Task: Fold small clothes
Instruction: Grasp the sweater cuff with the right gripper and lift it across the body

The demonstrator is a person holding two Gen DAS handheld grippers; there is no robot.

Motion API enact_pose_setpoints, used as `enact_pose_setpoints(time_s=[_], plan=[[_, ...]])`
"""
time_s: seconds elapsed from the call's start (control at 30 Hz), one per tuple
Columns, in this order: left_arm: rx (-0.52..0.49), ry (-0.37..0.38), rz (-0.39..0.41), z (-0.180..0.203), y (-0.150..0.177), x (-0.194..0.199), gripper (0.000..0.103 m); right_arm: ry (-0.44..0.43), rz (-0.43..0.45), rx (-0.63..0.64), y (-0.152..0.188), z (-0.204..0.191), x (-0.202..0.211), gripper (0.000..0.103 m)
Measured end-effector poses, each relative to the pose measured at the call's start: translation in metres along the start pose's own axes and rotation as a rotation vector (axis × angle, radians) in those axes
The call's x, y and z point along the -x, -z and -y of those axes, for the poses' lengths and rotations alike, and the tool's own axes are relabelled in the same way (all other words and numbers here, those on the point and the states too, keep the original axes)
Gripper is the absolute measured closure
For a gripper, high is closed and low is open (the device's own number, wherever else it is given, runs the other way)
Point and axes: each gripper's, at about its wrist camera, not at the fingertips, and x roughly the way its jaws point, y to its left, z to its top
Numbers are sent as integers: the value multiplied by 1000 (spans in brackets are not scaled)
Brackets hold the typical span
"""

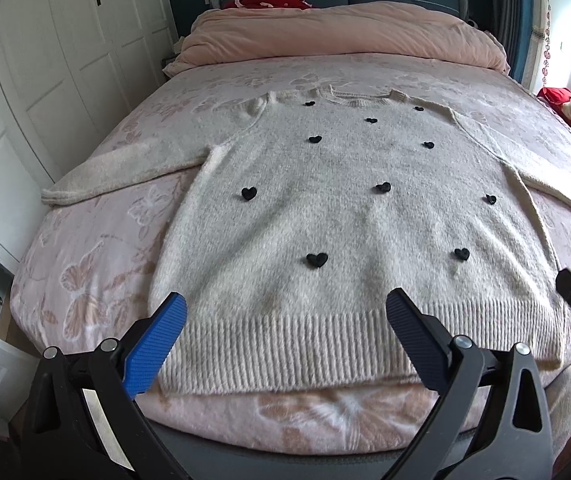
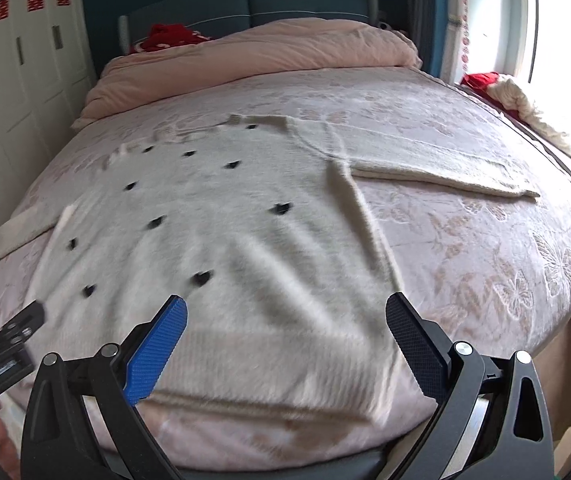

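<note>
The fluffy cream knitted sweater with black hearts (image 1: 345,208) lies flat near the bed's (image 1: 97,264) foot edge. I hold left tool (image 1: 285,318) and right tool (image 2: 285,316) wide open, empty. A pinch may catch only fuzz and slip.

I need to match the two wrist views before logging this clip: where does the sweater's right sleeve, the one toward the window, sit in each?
Left wrist view: the sleeve runs off the picture's right edge, beyond the sweater body.
Right wrist view: the sleeve lies flat right of centre, pointing toward the window.
Shared landmark: the folded pink duvet at the bed's head.
</note>
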Motion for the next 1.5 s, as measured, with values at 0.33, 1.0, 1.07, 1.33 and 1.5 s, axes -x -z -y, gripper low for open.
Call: enact_pose_setpoints(time_s=[0.33, 1.0, 1.07, 1.33, 1.5], plan=[[-8, -3, -72, 20, -25, -42, 5, 140, -44, -353, -69, 186, -94, 5], [78, 4, -116, -1, -29, -86, 5, -71, 163, -840, -161, 369, -170, 90], [100, 22, -113, -6, -30, -85, 5, -176, 229, -700, -200, 323, -145, 90], [242, 103, -42, -37, -47, -68, 5, -644, 258, -28, -293, 10, -85, 85], [328, 159, -34, -66, -66, -68, 5, -683, 56, 248, -241, -140, -137, 61]])
